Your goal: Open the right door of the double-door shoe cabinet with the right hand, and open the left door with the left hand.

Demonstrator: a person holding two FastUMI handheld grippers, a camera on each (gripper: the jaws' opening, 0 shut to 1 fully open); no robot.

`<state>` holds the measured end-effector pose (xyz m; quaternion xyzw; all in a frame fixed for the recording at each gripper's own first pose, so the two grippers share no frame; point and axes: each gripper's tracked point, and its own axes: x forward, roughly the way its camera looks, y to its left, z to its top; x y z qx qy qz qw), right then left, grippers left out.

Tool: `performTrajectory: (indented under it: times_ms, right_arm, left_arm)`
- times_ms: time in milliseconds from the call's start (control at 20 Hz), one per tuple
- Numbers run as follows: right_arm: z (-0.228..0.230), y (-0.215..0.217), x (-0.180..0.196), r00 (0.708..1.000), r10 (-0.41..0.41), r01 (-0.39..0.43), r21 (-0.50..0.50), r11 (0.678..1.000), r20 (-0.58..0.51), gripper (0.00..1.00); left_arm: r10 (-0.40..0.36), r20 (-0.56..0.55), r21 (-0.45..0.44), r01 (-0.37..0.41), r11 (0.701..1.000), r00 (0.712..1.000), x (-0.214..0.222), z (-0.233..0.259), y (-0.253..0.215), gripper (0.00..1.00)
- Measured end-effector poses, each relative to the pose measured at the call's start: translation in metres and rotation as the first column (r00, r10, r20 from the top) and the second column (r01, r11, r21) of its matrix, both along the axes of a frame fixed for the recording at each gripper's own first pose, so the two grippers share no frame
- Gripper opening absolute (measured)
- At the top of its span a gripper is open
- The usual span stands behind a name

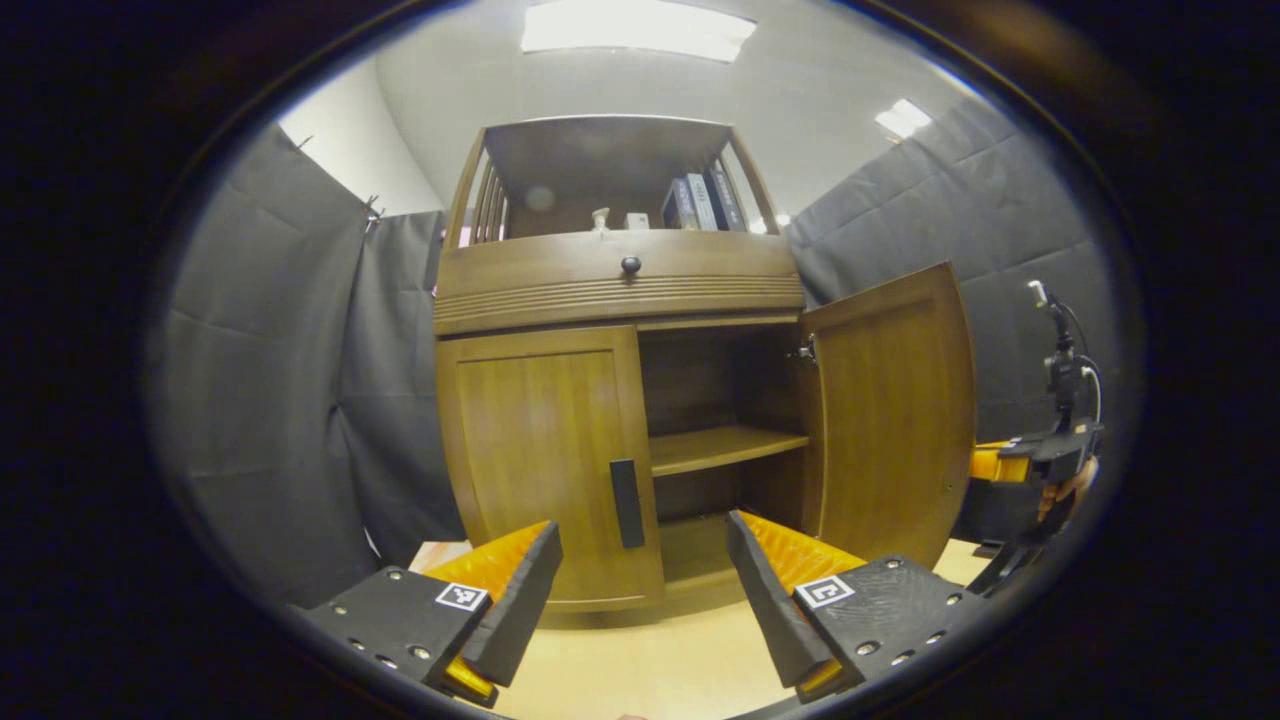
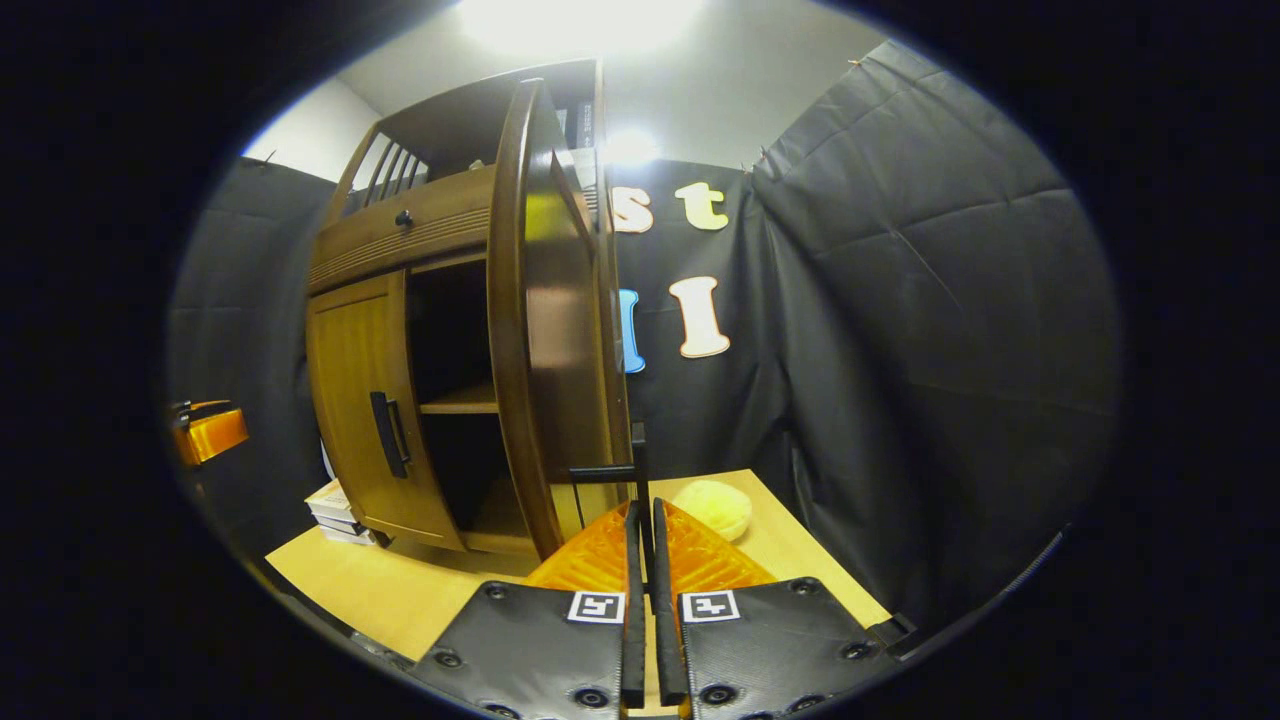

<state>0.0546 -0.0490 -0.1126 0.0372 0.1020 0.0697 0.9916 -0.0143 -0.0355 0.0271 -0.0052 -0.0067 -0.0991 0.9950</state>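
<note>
The left tongs (image 1: pixel 640 560) gape wide with nothing between them, just short of the closed left door (image 1: pixel 545 460) and its dark handle (image 1: pixel 626 503). The right tongs (image 2: pixel 645 530) are pinched on the thin handle (image 2: pixel 640 475) of the right door (image 2: pixel 550 320), which stands swung out. The shoe cabinet (image 1: pixel 620 290) sits on a pale worktop (image 1: pixel 650 660).
</note>
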Motion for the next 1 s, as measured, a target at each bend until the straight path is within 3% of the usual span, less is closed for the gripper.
performTrajectory:
  times_ms: [300, 350, 400, 500, 700, 750, 800, 850, 1000]
  right_arm:
    - [0.017, -0.013, -0.016, 0.999, -0.026, 0.025, 0.020, 0.999, 0.037, 0.07]
    - [0.022, -0.015, -0.020, 0.998, -0.034, 0.034, 0.017, 0.999, 0.049, 0.00]
    - [0.029, -0.019, -0.024, 0.997, -0.047, 0.046, 0.013, 0.999, 0.062, 0.07]
    - [0.041, -0.019, -0.035, 0.996, -0.045, 0.044, 0.016, 0.999, 0.081, 0.12]
    - [0.053, -0.037, -0.050, 0.988, -0.095, 0.098, -0.018, 0.995, 0.119, 0.96]
    - [0.055, -0.040, -0.054, 0.987, -0.106, 0.110, -0.024, 0.994, 0.120, 0.98]
    - [0.057, -0.041, -0.058, 0.986, -0.115, 0.119, -0.030, 0.992, 0.122, 0.92]
    - [0.059, -0.043, -0.062, 0.985, -0.120, 0.126, -0.036, 0.991, 0.127, 0.98]
    - [0.057, -0.050, -0.073, 0.983, -0.139, 0.148, -0.072, 0.986, 0.124, 0.98]
  left_arm:
    - [-0.005, 0.016, 0.010, 0.005, 1.000, 1.000, 0.014, -0.002, 0.000, 0.95]
    - [-0.003, 0.021, 0.015, 0.003, 1.000, 1.000, 0.019, -0.002, 0.001, 0.97]
    - [0.001, 0.025, 0.018, -0.001, 1.000, 1.000, 0.026, -0.004, 0.001, 0.97]
    - [0.013, 0.032, 0.017, -0.014, 1.000, 0.999, 0.041, -0.007, 0.000, 0.96]
    - [0.030, 0.038, 0.000, -0.030, 1.000, 0.999, 0.068, -0.008, -0.001, 0.97]
    - [0.037, 0.042, 0.002, -0.037, 0.999, 0.998, 0.073, -0.009, 0.000, 0.97]
    - [0.042, 0.045, 0.003, -0.042, 0.999, 0.998, 0.081, -0.009, 0.000, 0.97]
    - [0.045, 0.045, 0.002, -0.045, 0.999, 0.998, 0.088, -0.011, -0.001, 0.97]
    - [0.061, 0.036, -0.014, -0.061, 0.998, 0.997, 0.105, -0.017, 0.000, 0.97]
